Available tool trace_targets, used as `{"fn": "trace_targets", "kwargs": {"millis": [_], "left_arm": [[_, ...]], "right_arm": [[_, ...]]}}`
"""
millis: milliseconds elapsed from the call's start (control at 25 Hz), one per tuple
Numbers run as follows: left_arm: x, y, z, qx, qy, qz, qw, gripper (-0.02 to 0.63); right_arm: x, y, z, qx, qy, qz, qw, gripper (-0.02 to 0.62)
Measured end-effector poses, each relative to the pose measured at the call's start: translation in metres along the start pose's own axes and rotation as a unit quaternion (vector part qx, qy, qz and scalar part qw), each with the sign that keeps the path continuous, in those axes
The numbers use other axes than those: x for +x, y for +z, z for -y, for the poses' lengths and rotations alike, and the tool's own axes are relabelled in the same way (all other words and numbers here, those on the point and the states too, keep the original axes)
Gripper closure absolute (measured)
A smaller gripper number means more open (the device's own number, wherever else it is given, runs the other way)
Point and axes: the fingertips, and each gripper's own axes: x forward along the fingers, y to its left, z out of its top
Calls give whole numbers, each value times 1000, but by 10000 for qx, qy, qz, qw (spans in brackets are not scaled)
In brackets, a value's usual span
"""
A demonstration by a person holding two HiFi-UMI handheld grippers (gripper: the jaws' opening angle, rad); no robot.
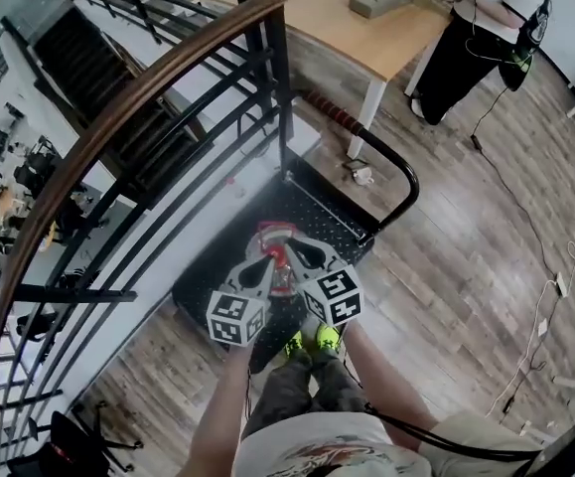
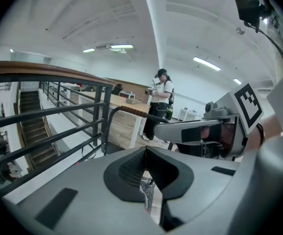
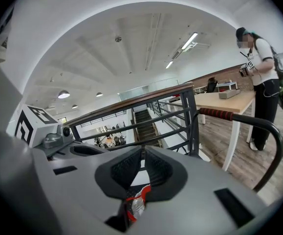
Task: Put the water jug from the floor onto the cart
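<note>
Left gripper (image 1: 264, 266) and right gripper (image 1: 295, 256), 2 tips side by side, each clench the water jug (image 1: 276, 235) by its red-and-silver top above the black cart (image 1: 322, 207), on a wood floor (image 1: 446, 266) beside a stair railing (image 1: 168, 58).

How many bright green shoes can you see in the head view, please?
2: left shoe and right shoe, side by side at the near end of the black cart.

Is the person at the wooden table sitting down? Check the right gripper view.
No, the person stands upright beside the wooden table, legs straight down to the floor.
</note>
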Motion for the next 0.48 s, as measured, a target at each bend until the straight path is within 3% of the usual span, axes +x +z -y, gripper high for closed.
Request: {"fn": "trace_targets", "kwargs": {"millis": [240, 480], "left_arm": [[-44, 5, 14, -20, 24, 54, 10000, 595], [-57, 20, 25, 23, -23, 215, 9998, 595]], "right_arm": [[-28, 22, -30, -70, 9, 133, 9999, 560], [-40, 27, -58, -153, 86, 188, 9997, 560]]}}
